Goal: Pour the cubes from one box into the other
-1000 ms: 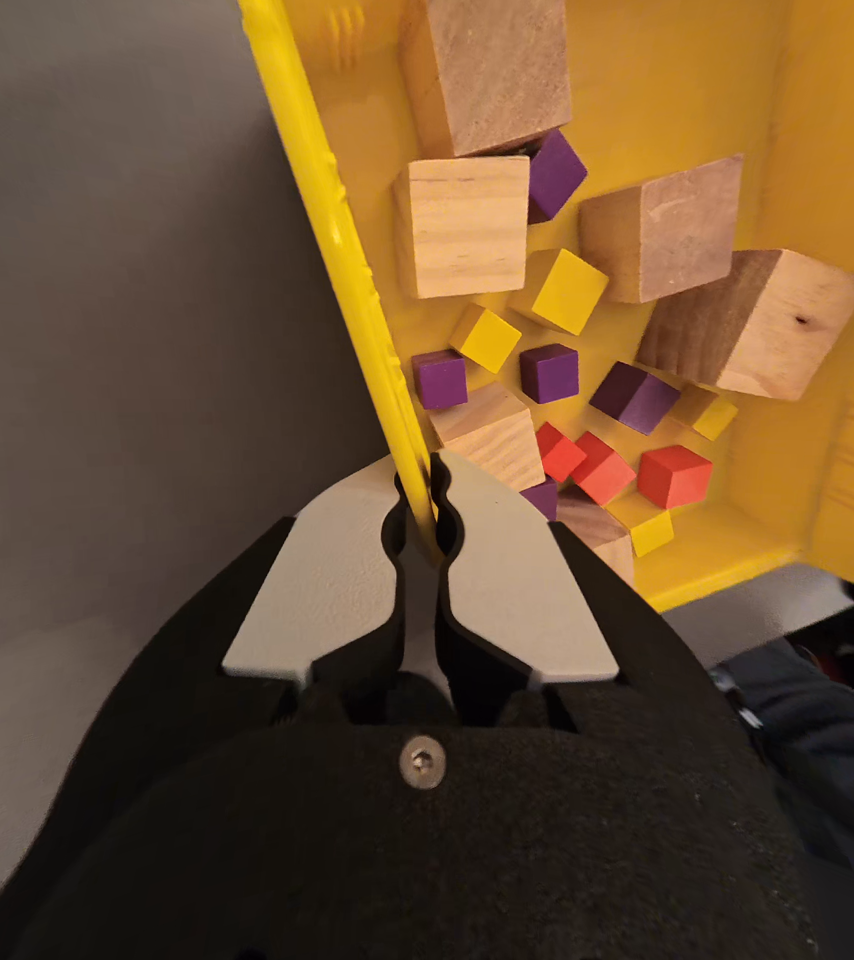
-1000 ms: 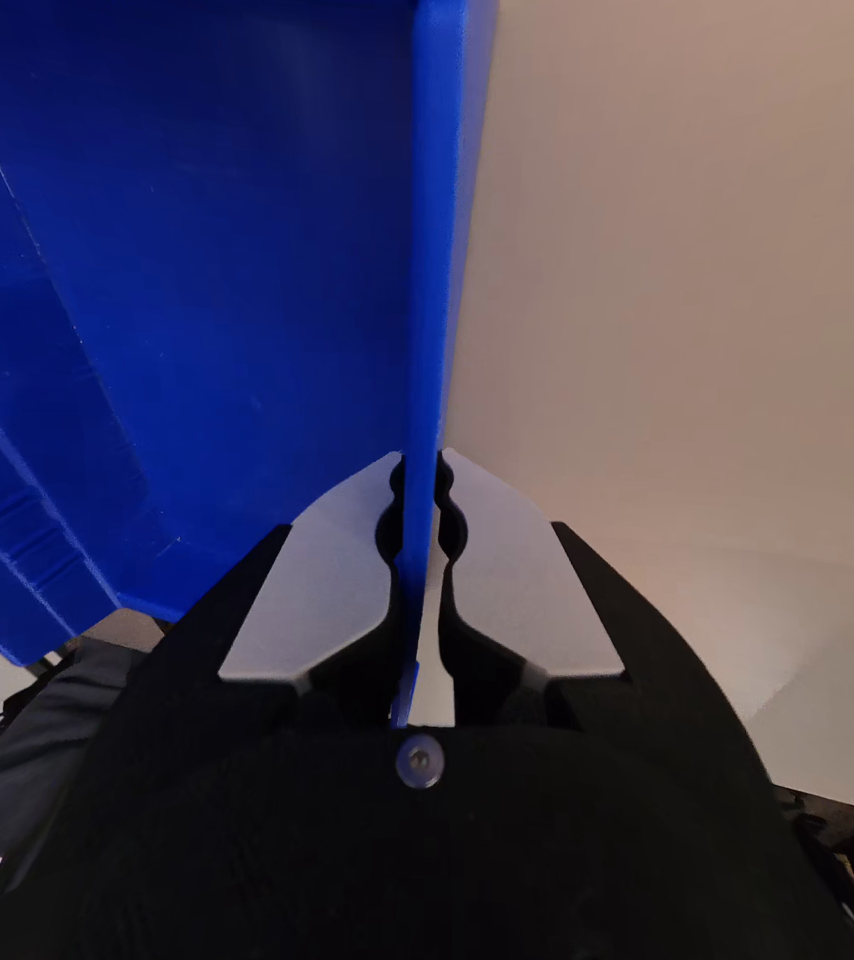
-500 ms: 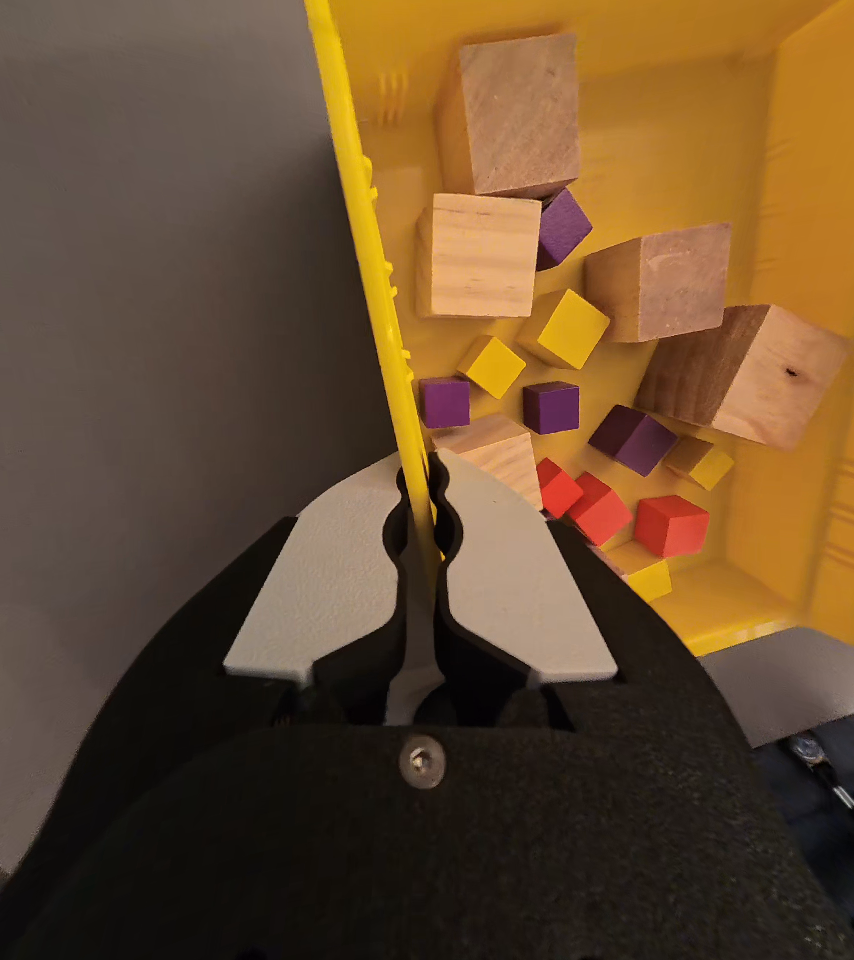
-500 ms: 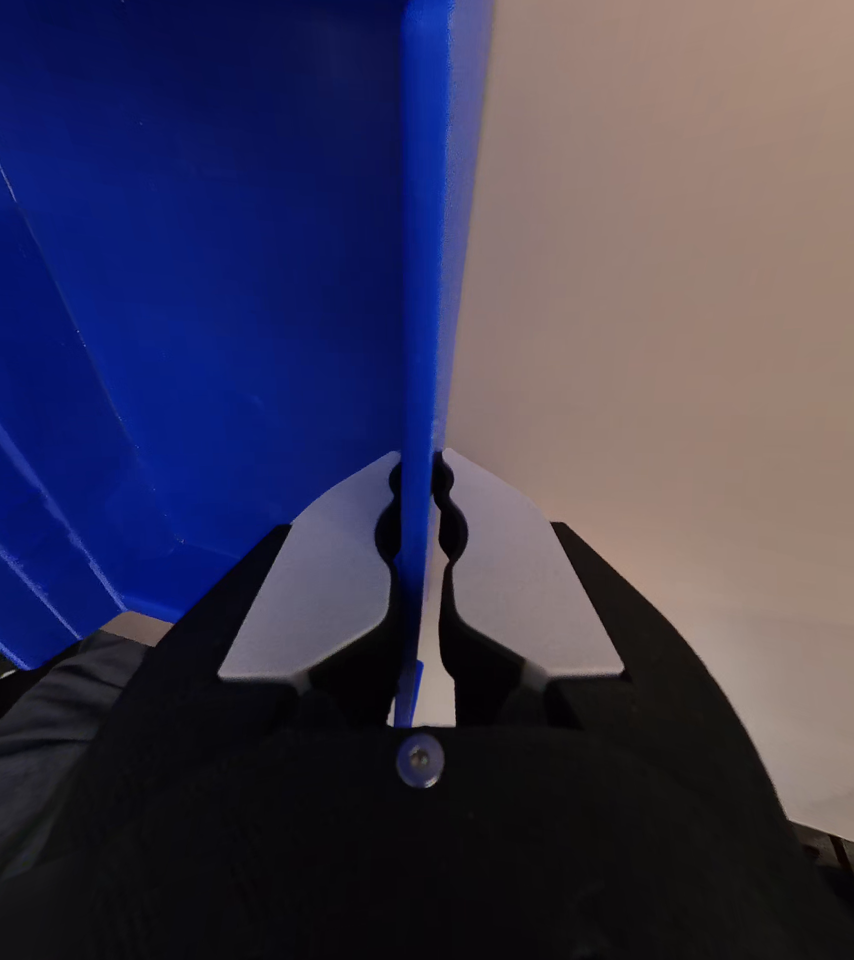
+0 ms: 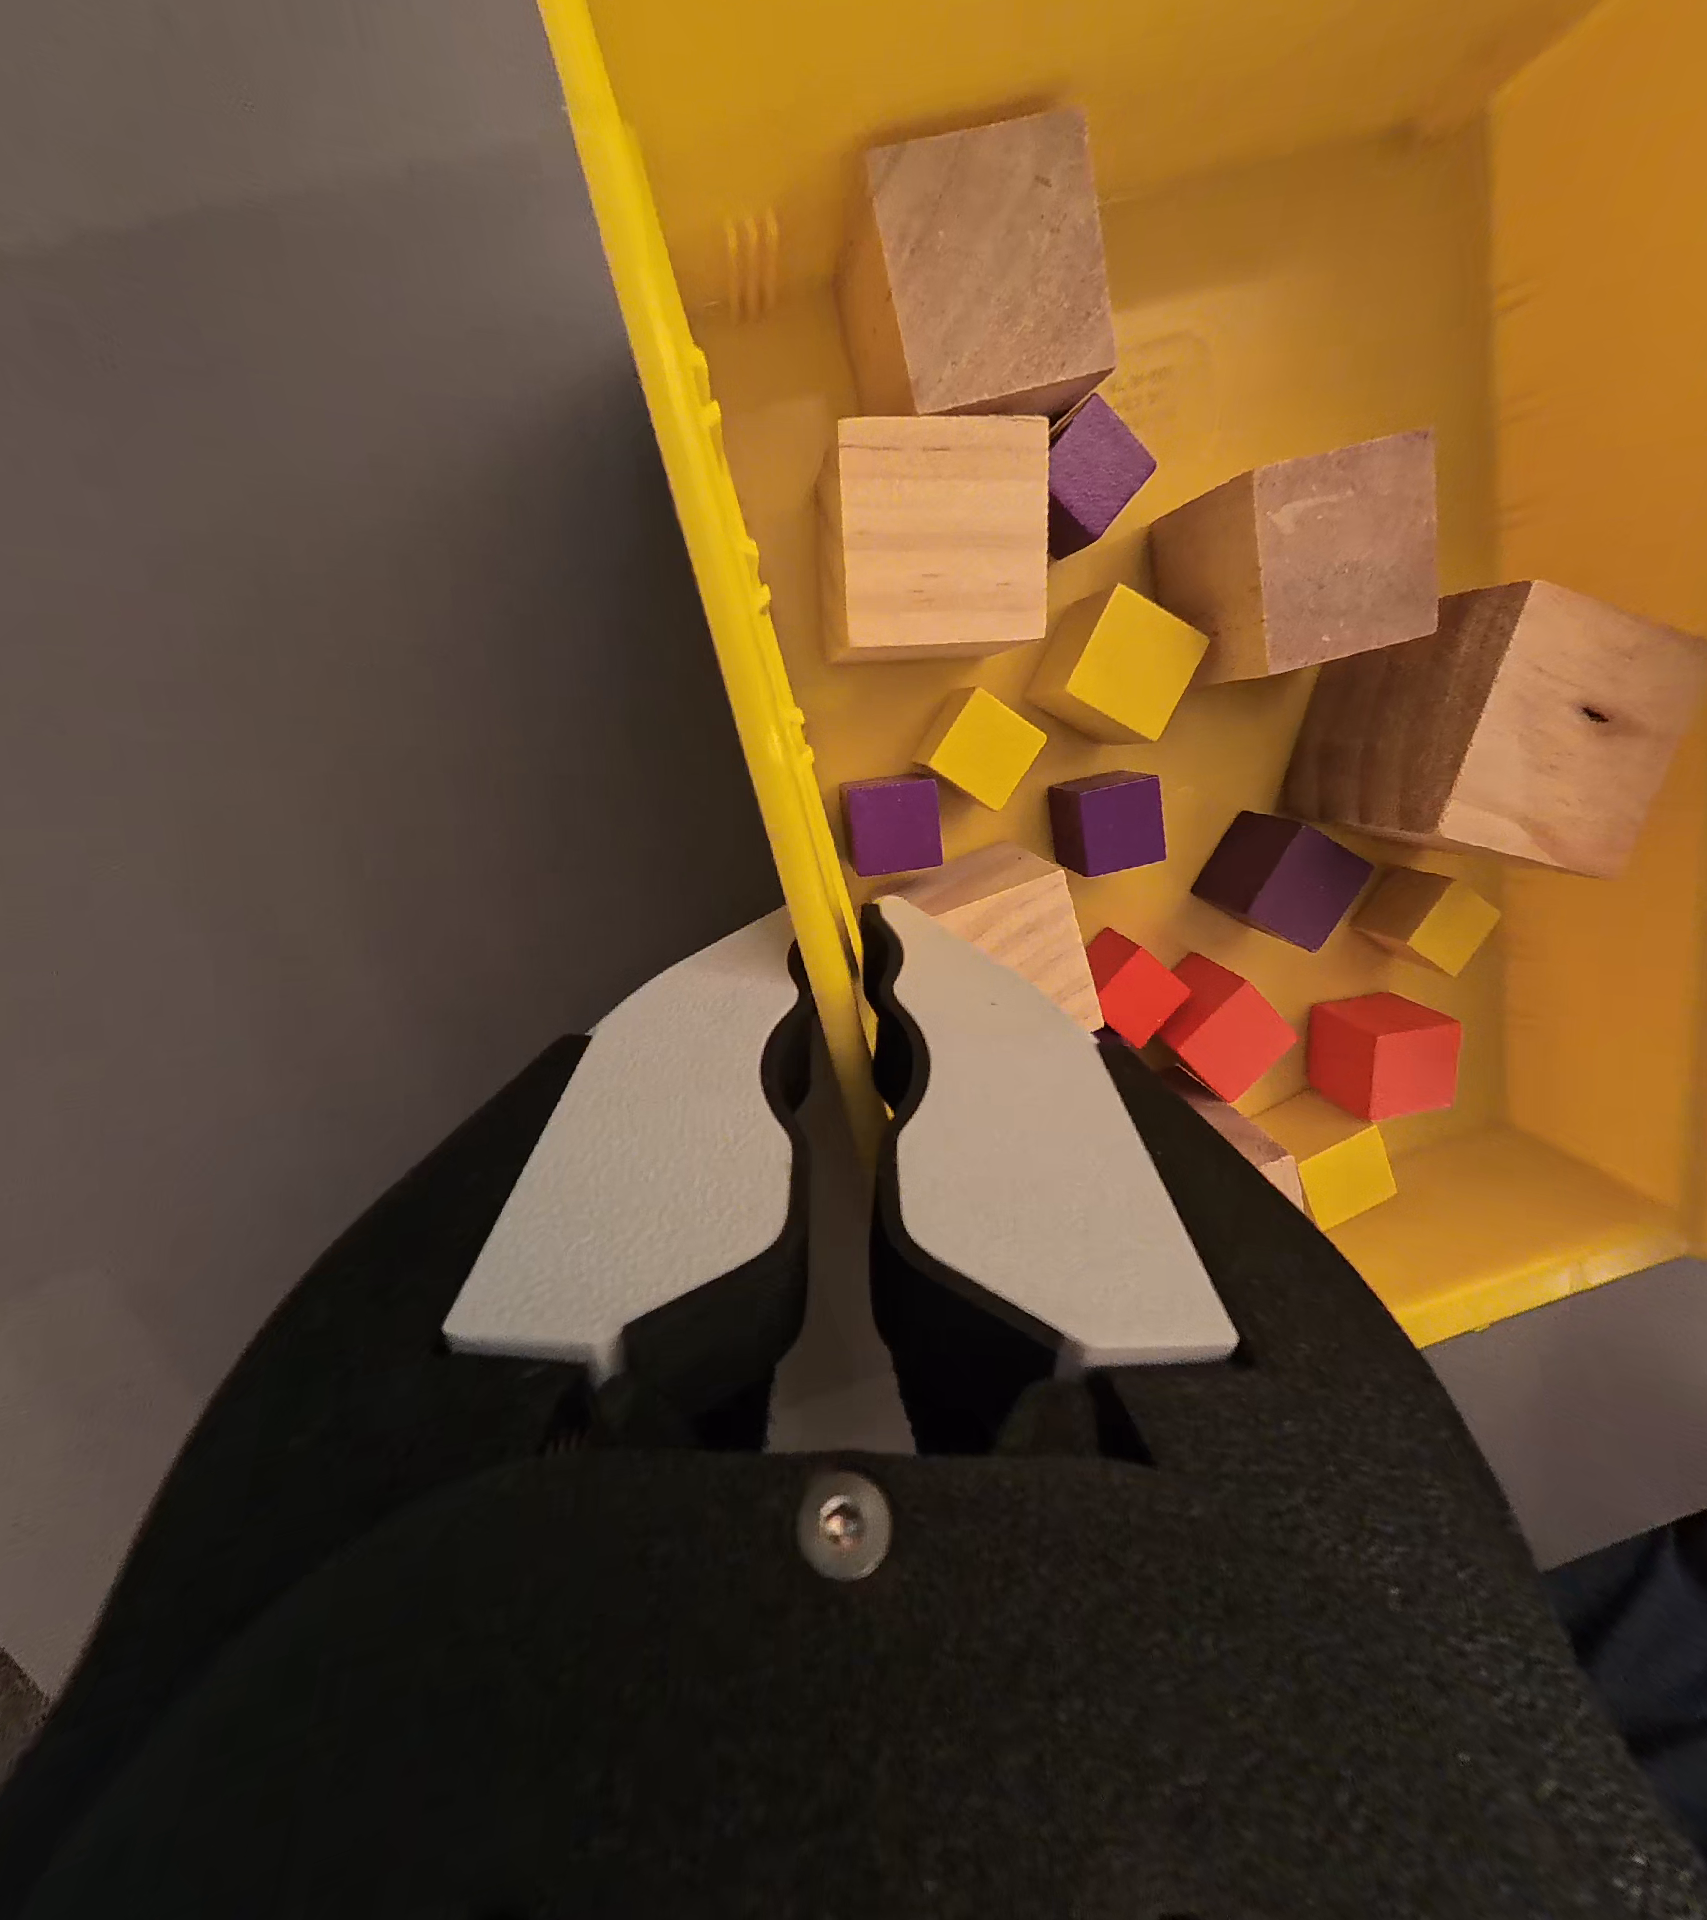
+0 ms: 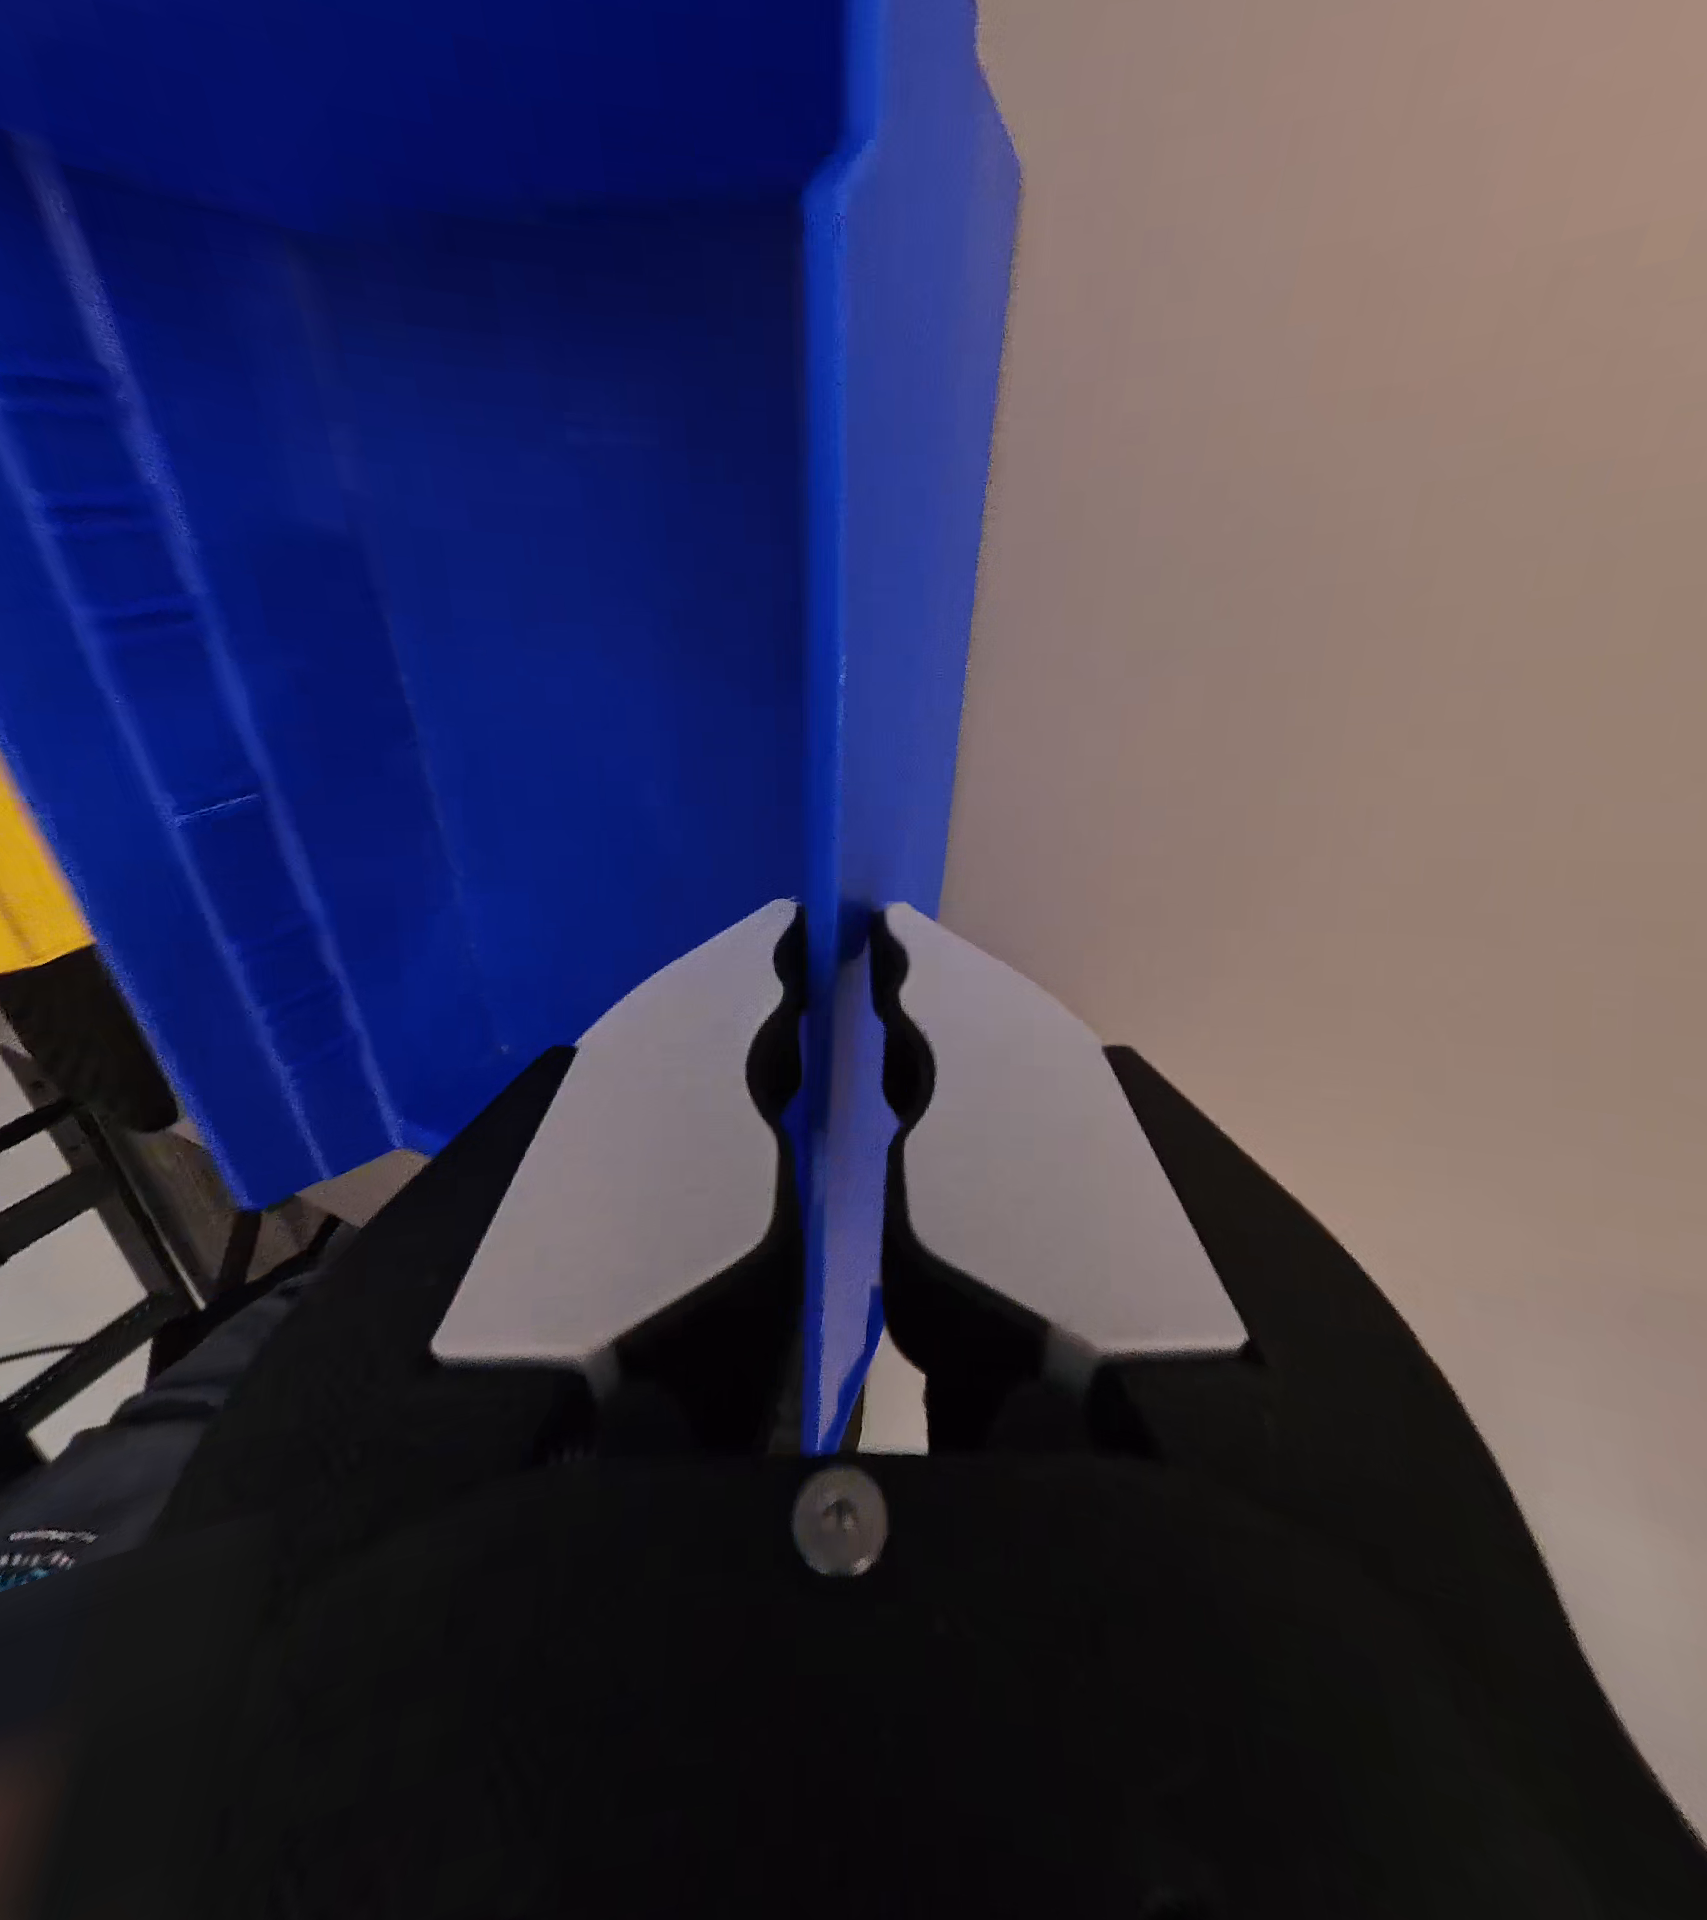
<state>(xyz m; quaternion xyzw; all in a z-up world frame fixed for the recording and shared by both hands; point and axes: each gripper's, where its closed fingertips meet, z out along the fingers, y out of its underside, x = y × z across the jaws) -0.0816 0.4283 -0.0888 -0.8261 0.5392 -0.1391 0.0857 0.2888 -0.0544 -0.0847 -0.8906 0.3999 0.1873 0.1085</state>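
many cubes inside yellow box

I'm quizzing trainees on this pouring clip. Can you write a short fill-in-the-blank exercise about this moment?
1. The left gripper is shut on the wall of the ____ box.
2. The right gripper is shut on the ____ box.
3. All the cubes lie in the ____ box.
4. The three red cubes lie ____ the yellow box.

Missing words: yellow; blue; yellow; inside

Cubes crowd the yellow box floor, leaving bare room only along its far wall. The blue box interior lies open
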